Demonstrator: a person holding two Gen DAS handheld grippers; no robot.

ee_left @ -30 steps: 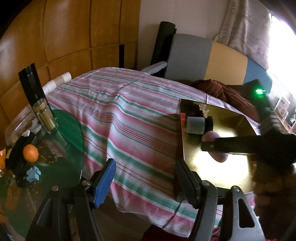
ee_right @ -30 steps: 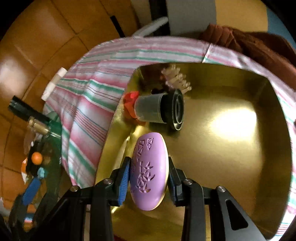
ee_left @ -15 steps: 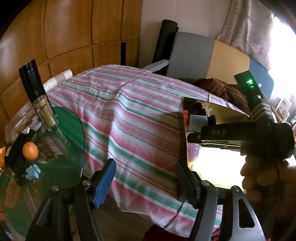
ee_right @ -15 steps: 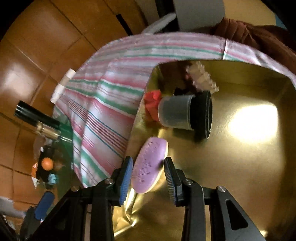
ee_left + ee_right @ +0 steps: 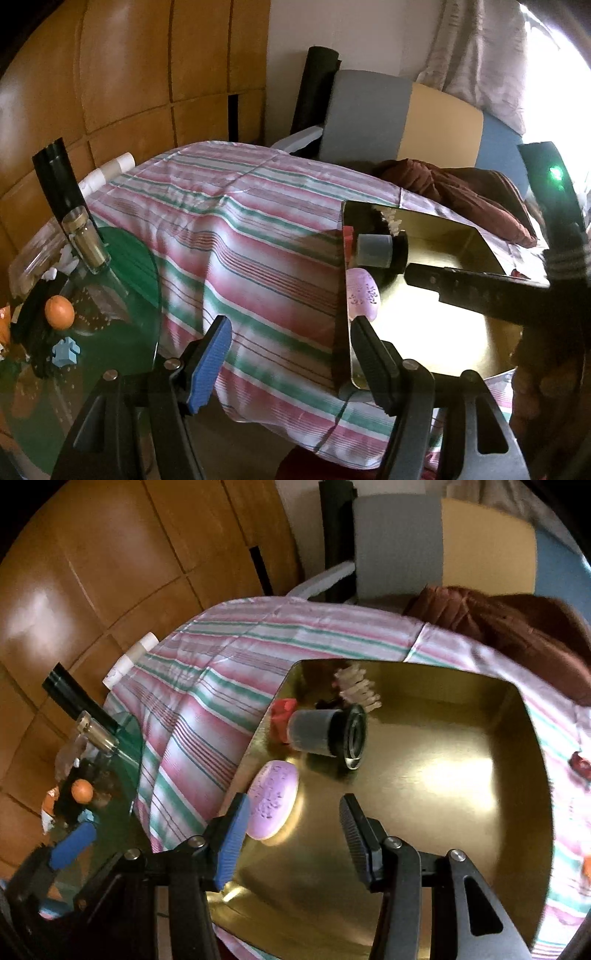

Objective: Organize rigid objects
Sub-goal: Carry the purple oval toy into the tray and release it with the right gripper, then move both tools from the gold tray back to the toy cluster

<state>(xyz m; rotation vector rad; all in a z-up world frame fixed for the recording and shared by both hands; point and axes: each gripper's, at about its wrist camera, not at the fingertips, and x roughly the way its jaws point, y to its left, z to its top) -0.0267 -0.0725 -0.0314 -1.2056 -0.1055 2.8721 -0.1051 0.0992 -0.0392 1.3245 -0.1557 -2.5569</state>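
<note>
A striped pink, green and white cloth (image 5: 207, 709) covers the tabletop in front of a wood-panelled wall (image 5: 122, 554), and a shiny gold tray (image 5: 443, 812) sits on the cloth. The purple oval soap-shaped object (image 5: 272, 799) lies on the tray floor near its left edge, just ahead of the right gripper's (image 5: 291, 834) blue left finger; the jaws are opening, with nothing pressed between them. Beyond the gripper, a grey cup with a black rim (image 5: 325, 732) lies on its side, a red piece (image 5: 282, 716) just beside it. The left gripper (image 5: 288, 354) hangs with jaws apart and empty over the cloth's near edge; to its left, an orange ball (image 5: 59, 312) rests on green glass (image 5: 136, 280).
</note>
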